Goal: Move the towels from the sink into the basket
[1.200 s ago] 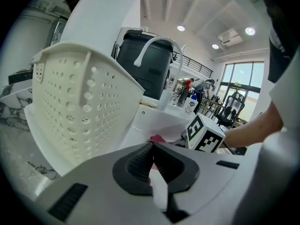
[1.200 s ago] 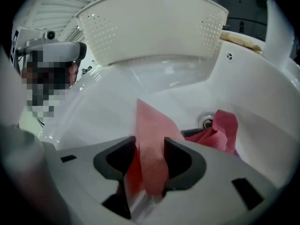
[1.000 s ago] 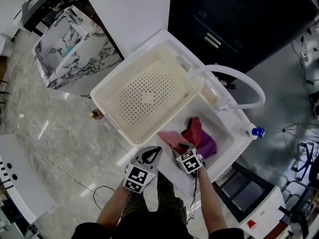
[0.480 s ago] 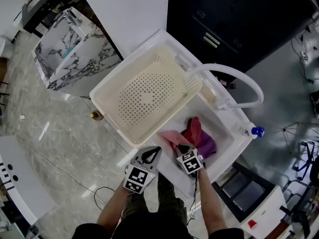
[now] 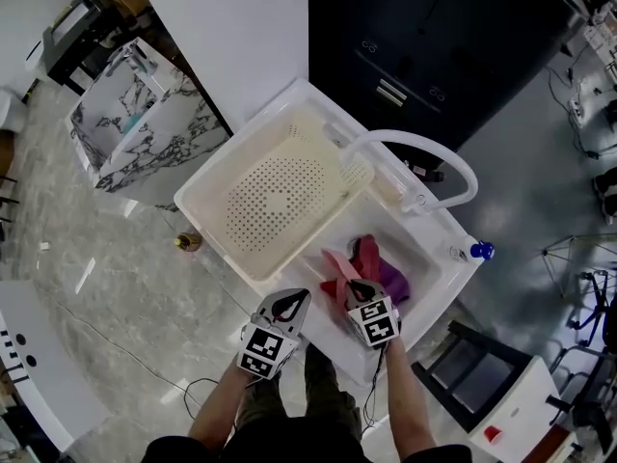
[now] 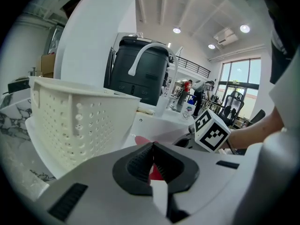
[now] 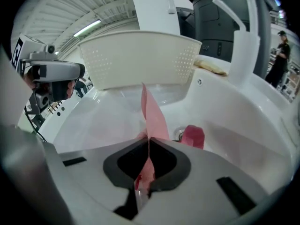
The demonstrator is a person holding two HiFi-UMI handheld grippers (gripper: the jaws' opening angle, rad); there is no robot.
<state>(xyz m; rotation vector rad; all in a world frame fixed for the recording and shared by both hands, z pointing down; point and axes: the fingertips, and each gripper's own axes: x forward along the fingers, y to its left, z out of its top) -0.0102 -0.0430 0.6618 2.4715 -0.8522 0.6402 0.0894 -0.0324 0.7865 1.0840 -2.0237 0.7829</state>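
In the sink [image 5: 429, 254], right gripper [image 7: 147, 150] is clamped on pink towel [image 7: 152, 109]; left gripper [image 6: 152, 157] jaws together, empty. Lift high so towel clears basket [image 5: 207, 210] rim, w/o dragging the red towel [image 5: 368, 255].

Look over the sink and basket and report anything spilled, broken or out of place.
Nothing stands out. The basket sits level and empty, the towels lie bunched in the sink, and the right gripper is shut on a pink towel. No spill or damage shows.
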